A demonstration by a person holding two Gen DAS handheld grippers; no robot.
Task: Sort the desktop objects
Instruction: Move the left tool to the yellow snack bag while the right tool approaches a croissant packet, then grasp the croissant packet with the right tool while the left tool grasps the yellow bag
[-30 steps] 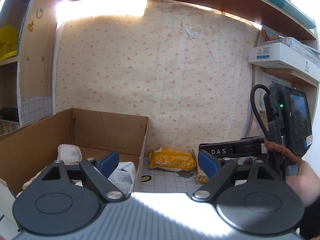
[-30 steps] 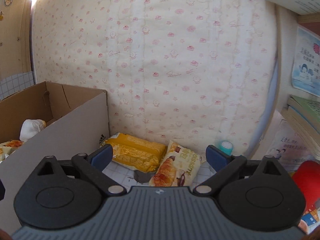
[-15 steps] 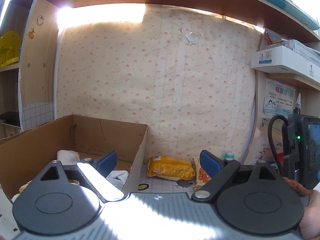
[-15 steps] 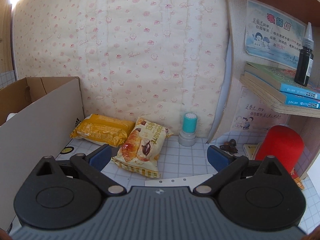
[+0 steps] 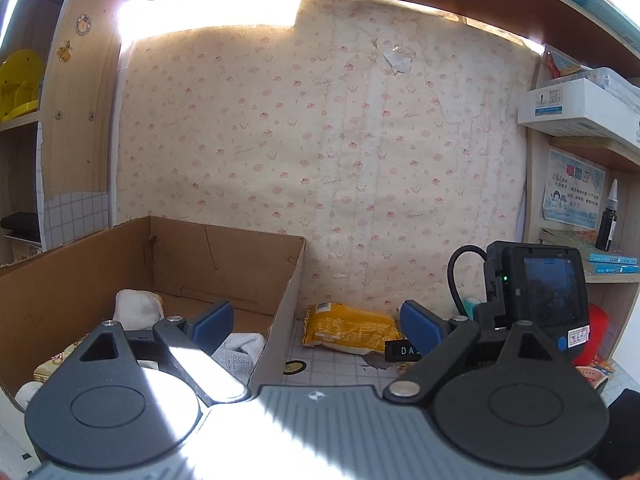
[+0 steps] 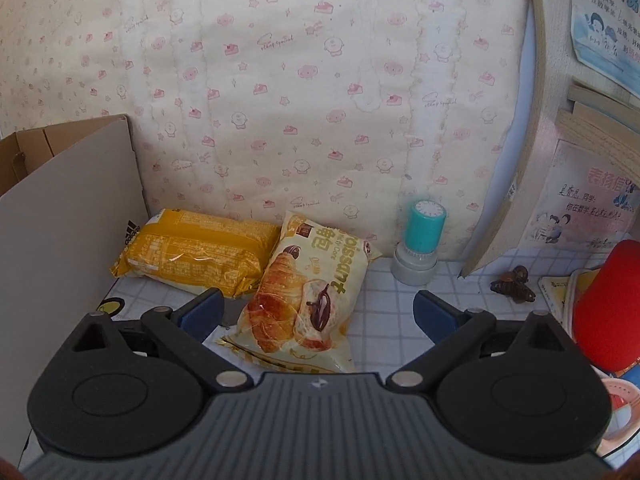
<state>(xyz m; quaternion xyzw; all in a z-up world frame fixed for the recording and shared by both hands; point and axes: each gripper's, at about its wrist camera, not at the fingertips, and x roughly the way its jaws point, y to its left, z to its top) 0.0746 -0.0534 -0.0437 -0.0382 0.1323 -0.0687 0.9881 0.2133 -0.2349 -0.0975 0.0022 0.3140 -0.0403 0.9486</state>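
My right gripper [image 6: 316, 312] is open and empty, hovering just above a cream croissant packet [image 6: 306, 292] that lies between its fingers. A yellow snack packet [image 6: 196, 254] lies to its left against the cardboard box [image 6: 68, 216]. My left gripper [image 5: 316, 322] is open and empty, over the right wall of the box [image 5: 224, 260]. The box holds white cloths [image 5: 136, 306] and a packet. The yellow packet [image 5: 348, 326] shows in the left wrist view, with the right gripper's body [image 5: 536, 304] beyond it.
A teal stamp [image 6: 420, 248] stands by the back wall, right of the croissant packet. A brown hair clip [image 6: 514, 284] and a red object [image 6: 608, 304] lie at the right. Shelves with books and a dark bottle [image 5: 608, 216] are on the right.
My right gripper has moved right and dipped down toward the croissant packet. My left gripper has lifted and tilted back slightly over the box edge.
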